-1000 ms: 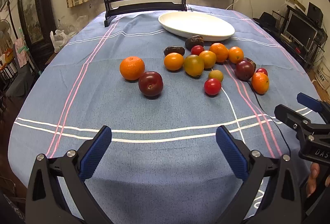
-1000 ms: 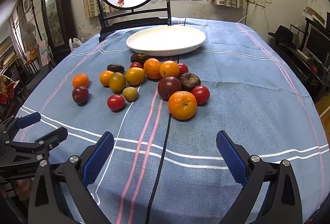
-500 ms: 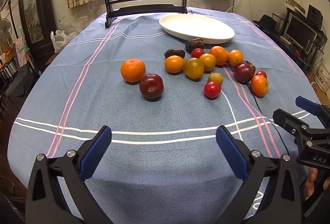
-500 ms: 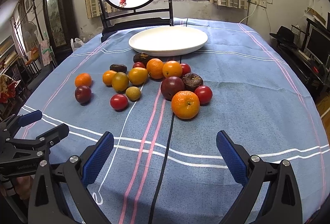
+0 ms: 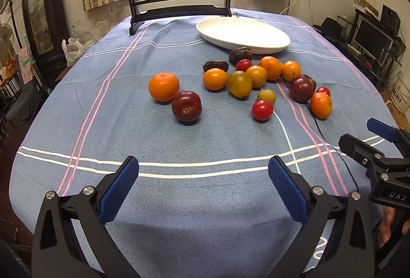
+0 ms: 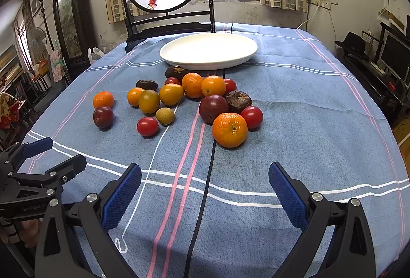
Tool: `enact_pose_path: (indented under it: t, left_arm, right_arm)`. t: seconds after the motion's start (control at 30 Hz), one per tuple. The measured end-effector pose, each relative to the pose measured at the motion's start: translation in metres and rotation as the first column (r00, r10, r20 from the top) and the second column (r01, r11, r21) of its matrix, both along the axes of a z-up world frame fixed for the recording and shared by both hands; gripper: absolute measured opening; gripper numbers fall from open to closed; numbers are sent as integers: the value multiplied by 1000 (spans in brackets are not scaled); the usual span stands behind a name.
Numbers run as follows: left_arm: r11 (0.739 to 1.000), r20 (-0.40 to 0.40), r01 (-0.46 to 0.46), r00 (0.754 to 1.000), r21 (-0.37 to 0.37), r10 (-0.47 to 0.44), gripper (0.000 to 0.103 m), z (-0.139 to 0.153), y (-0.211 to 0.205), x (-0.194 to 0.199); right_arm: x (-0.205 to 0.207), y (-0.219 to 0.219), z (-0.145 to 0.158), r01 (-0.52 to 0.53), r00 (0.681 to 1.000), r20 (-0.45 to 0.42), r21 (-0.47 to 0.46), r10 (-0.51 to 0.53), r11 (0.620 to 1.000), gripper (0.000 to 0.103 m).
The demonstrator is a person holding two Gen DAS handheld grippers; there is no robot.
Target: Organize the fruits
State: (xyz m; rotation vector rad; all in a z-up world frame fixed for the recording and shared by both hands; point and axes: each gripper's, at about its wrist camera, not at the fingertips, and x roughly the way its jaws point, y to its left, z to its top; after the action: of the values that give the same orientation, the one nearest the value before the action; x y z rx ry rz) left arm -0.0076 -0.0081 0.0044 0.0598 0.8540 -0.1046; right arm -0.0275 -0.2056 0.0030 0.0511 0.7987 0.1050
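Both grippers have edged closer to the fruit | fruits (image 6: pixel 192 98) all loose on tablecloth (image 6: pixel 307 124), near plate (image 6: pixel 208 50) holding 0 | left gripper (image 5: pixel 203 185) and right gripper (image 6: pixel 205 187) wide, empty | sorting not begun

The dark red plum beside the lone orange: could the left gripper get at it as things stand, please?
Probably yes. The left gripper is open, and only bare tablecloth lies between it and the plum; the orange touching it sits behind.

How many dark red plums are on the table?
2. The left plum sits beside a lone orange on the left; the middle plum lies in the main cluster, just behind the nearest orange. Another hidden behind fruit seems unlikely.
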Motion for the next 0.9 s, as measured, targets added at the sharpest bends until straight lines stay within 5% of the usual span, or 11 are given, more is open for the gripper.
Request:
enact_pose_path:
  t: [0.9]
  left_arm:
    - [1000,57,13,998,-5,-13,99,13,0,-7]
  right_arm:
    - [-7,-2,9,1,999,36,3,-2,1000,100]
